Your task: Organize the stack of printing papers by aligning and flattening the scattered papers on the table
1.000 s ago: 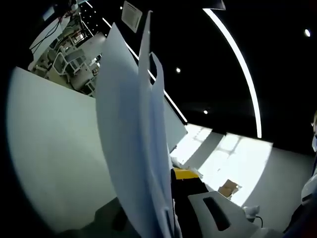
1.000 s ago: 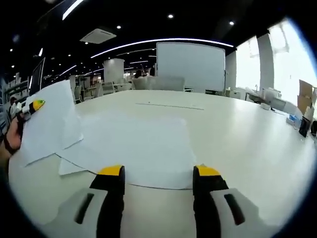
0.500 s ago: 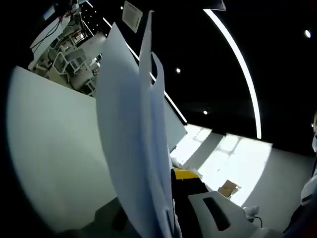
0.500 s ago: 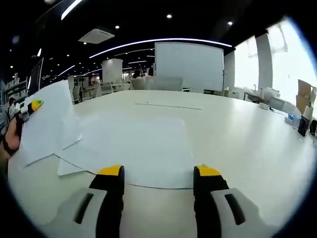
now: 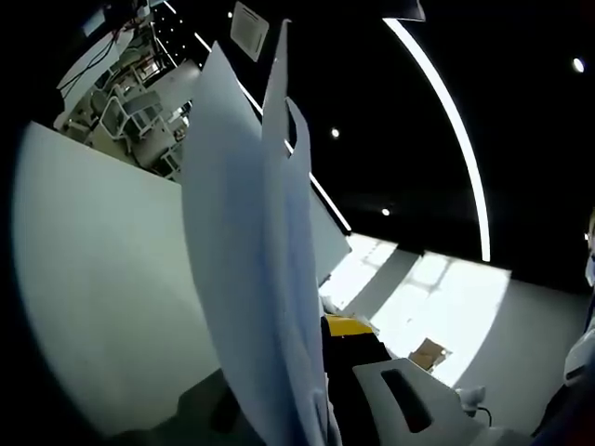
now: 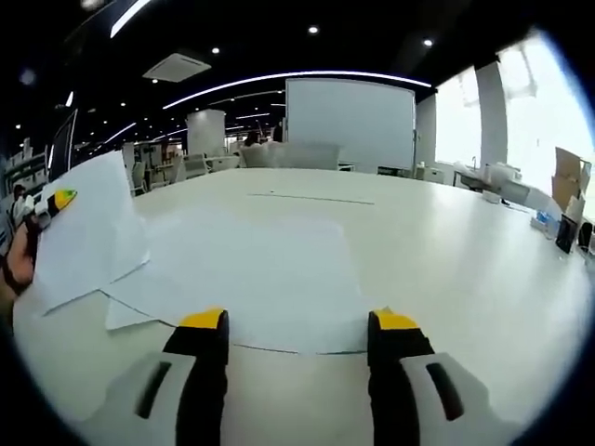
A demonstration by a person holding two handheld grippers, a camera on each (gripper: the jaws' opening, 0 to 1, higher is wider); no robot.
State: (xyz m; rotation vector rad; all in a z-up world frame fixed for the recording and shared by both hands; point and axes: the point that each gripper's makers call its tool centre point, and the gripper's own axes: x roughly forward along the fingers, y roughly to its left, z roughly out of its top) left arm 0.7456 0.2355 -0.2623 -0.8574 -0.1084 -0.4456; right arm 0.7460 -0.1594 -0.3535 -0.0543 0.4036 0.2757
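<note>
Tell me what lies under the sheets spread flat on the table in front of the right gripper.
Under the flat sheets only the white table shows around their edges. One lower sheet's corner pokes out at the left. Whatever else sits beneath is covered, so it cannot be told.

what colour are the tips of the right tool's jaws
Yellow tips on black jaws of the right tool, clearest in the right gripper view.

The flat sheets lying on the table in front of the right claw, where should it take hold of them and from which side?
Grip the near edge of the flat sheets, coming in low along the table from the side where the right claw now sits, open. That edge lies just ahead of its jaws, and one corner juts out on the left. The left claw holds the lifted papers.
</note>
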